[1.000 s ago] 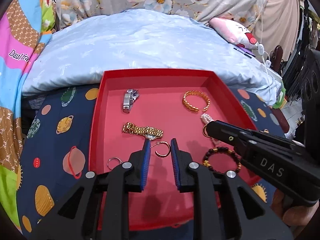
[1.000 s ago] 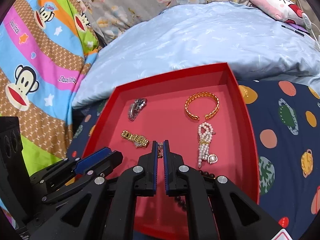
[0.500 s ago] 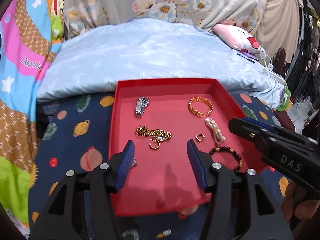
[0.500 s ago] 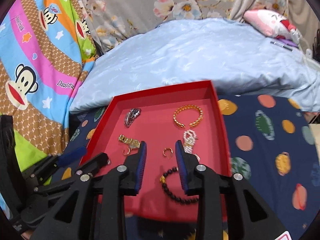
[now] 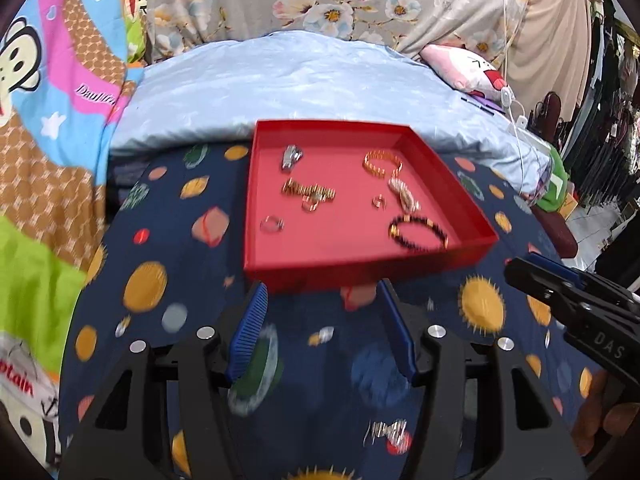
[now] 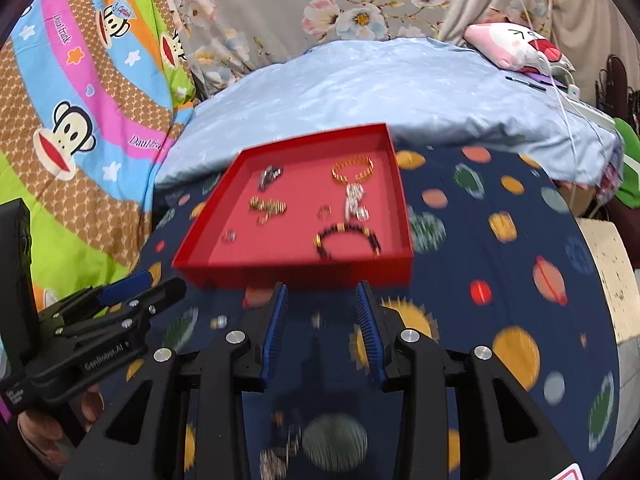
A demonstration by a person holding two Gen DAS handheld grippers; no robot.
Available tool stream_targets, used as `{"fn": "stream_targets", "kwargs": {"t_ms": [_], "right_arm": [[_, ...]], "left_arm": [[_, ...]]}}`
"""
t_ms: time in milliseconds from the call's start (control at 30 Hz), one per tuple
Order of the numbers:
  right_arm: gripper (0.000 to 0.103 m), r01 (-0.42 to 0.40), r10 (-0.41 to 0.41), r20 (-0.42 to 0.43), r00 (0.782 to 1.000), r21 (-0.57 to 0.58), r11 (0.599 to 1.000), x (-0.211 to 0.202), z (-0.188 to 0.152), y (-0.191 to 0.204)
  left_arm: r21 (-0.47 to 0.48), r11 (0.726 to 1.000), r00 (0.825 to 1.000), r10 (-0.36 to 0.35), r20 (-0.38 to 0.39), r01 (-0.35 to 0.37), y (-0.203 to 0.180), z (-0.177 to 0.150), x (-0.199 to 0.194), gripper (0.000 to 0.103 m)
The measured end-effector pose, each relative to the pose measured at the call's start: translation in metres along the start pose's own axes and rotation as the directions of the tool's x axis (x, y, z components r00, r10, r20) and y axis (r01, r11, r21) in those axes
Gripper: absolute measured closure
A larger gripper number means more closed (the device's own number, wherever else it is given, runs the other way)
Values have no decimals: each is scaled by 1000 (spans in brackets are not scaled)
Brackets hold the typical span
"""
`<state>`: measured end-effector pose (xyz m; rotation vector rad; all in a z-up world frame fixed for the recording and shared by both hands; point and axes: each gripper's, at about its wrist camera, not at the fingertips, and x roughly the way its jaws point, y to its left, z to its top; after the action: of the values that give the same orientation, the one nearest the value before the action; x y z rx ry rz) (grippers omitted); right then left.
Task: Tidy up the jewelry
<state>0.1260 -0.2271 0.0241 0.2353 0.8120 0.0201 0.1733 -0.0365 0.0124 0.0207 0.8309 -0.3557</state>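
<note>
A red tray (image 5: 360,266) (image 6: 304,274) rests on a navy planet-print cloth. In it lie a silver watch (image 5: 291,157), a gold bangle (image 5: 382,163), a gold chain bracelet (image 5: 308,191), a pearl piece (image 5: 404,196), a black bead bracelet (image 5: 418,232) (image 6: 347,240), a silver ring (image 5: 272,224) and two small gold hoops (image 5: 310,205). My left gripper (image 5: 322,292) hovers open over the cloth just short of the tray's near wall, nothing between its pads. My right gripper (image 6: 322,288) hovers likewise, jaws opening and empty. Each gripper also shows at the edge of the other's view.
A light blue duvet (image 6: 380,84) rises behind the tray. A pink plush pillow (image 5: 468,68) and a white cable (image 5: 516,120) lie at the back right, a bright monkey-print blanket (image 6: 80,120) on the left. The cloth (image 6: 500,280) stretches wide to the tray's right.
Both grippers have drawn back out of the tray to the cloth in front of it and opened their jaws. The two gold hoops stay lying in the tray.
</note>
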Motion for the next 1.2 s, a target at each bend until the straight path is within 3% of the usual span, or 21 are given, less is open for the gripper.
{"fn": "stream_targets", "kwargs": {"t_ms": [267,533,1067,1200], "right_arm": [[68,5,-6,-60,998,-11,1000,-20,-49,5],[70,-15,11,-142,990,-22,1000,-6,-85,18],[95,18,-31,-193,981,-68,998,25,-93,25],[96,23,-34,-191,981,-58,998,25,-92,21]], "left_arm": [[12,999,999,40,-35,-40,-2,-44,-18,48],[-25,998,996,49,-72,-51,5,-70,-25,48],[-31,999,993,33,-111,-37,8,-87,-22,48],[-26,999,993,21,-113,-24,3,-87,-22,48]]}}
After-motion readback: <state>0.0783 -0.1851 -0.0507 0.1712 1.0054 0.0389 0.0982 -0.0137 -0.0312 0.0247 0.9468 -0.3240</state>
